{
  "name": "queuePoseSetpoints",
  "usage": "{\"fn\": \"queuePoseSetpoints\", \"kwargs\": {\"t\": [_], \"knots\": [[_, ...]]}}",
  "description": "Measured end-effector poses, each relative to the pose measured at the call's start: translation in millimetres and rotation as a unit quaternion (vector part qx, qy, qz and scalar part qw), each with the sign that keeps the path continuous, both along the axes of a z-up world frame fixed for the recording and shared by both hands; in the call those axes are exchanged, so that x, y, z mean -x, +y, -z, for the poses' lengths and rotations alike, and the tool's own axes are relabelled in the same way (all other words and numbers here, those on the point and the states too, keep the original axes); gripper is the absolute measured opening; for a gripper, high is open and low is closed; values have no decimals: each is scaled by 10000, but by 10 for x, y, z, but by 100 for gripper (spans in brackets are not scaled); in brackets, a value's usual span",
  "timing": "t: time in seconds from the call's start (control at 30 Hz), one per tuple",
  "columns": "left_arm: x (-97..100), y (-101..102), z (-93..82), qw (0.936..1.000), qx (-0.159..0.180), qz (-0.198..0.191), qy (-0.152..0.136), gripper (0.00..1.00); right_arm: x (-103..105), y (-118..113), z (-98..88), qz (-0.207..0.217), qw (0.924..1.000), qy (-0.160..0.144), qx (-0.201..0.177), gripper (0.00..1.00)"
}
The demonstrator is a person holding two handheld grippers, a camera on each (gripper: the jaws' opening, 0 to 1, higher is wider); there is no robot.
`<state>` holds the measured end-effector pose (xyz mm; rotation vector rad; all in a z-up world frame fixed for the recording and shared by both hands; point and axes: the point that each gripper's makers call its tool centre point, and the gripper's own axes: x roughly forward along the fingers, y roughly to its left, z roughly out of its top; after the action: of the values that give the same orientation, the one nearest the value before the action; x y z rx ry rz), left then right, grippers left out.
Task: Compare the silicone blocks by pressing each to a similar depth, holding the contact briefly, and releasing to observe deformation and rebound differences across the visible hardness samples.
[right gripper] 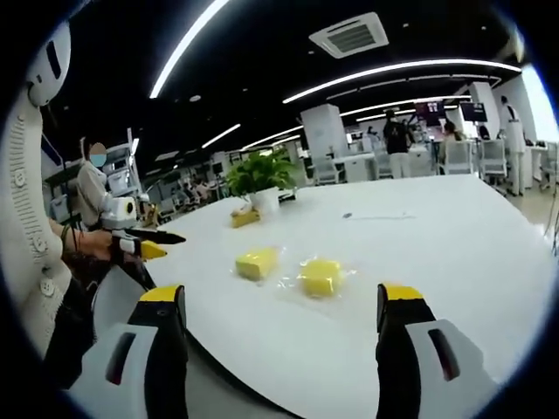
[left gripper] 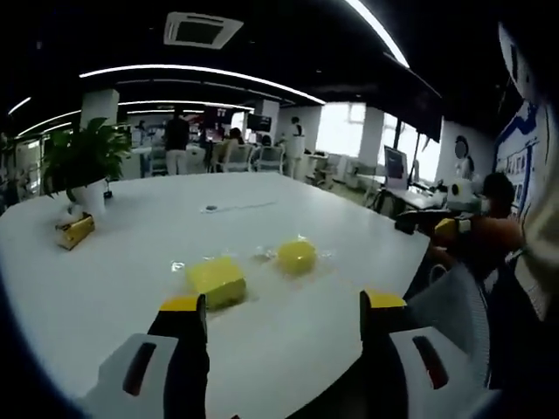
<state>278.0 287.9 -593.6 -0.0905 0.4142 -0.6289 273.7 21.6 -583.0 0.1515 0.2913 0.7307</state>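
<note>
Two yellow silicone blocks lie on the white table in the left gripper view: a squarish block (left gripper: 216, 280) just ahead of the left gripper (left gripper: 284, 304), close to the near table edge (left gripper: 349, 349), and a rounder block (left gripper: 297, 256) just beyond it to the right, apart from the first. Left jaws stand wide apart, nothing between them, tips above the near edge. Wide bare tabletop beyond both blocks; a potted plant (left gripper: 83, 161) and a small yellow box (left gripper: 75, 230) sit far left. Right gripper view: right gripper (right gripper: 281, 301) likewise wide open and empty, off the table's near rim (right gripper: 262, 384). Both blocks, one (right gripper: 256, 263) left, one (right gripper: 320, 277) right on clear film, rest ahead with free surface all round. The other gripper (right gripper: 153, 249) shows at left, held by a hand (right gripper: 87, 253) off the table edge.
</note>
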Motion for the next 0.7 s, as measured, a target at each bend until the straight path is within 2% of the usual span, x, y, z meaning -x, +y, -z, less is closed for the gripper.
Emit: {"fn": "queuePoseSetpoints", "kwargs": {"t": [0.07, 0.17, 0.23, 0.27, 0.3, 0.33, 0.37, 0.4, 0.47, 0.53, 0.63, 0.7], "knots": [[-66, -109, -7, 9984, 467, -75, 304, 71, -8, -12, 1, 5, 10000, -18, -25, 84], [-200, -233, -60, 9923, 1086, -252, 540, 69, -21, -22, 18, 19, 10000, 6, -62, 84], [-304, -350, -91, 9831, 1616, -329, 796, 68, -38, -32, 23, 54, 9999, 13, -110, 84], [-384, -409, -115, 9749, 1980, -420, 930, 68, -46, -34, 24, 65, 9999, 8, -125, 85], [-438, -453, -129, 9687, 2216, -450, 1028, 69, -55, -36, 29, 66, 9999, 12, -144, 85], [-520, -510, -134, 9598, 2501, -524, 1163, 71, -64, -37, 34, 69, 9999, 25, -156, 84], [-578, -543, -131, 9557, 2628, -552, 1208, 72, -73, -36, 43, 66, 9998, 45, -169, 84], [-632, -582, -134, 9542, 2696, -545, 1176, 72, -81, -37, 49, 66, 9998, 56, -170, 84], [-765, -632, -64, 9551, 2657, -606, 1165, 72, -90, -34, 65, 46, 9998, 89, -154, 84], [-898, -701, -16, 9432, 2938, -747, 1357, 73, -109, -46, 86, 52, 9998, 143, -152, 84], [-1059, -784, 77, 9324, 3137, -843, 1587, 75, -133, -66, 108, 63, 9997, 176, -148, 83], [-1165, -867, 133, 9331, 3106, -820, 1619, 76, -149, -85, 141, 74, 9996, 240, -140, 83]]}}
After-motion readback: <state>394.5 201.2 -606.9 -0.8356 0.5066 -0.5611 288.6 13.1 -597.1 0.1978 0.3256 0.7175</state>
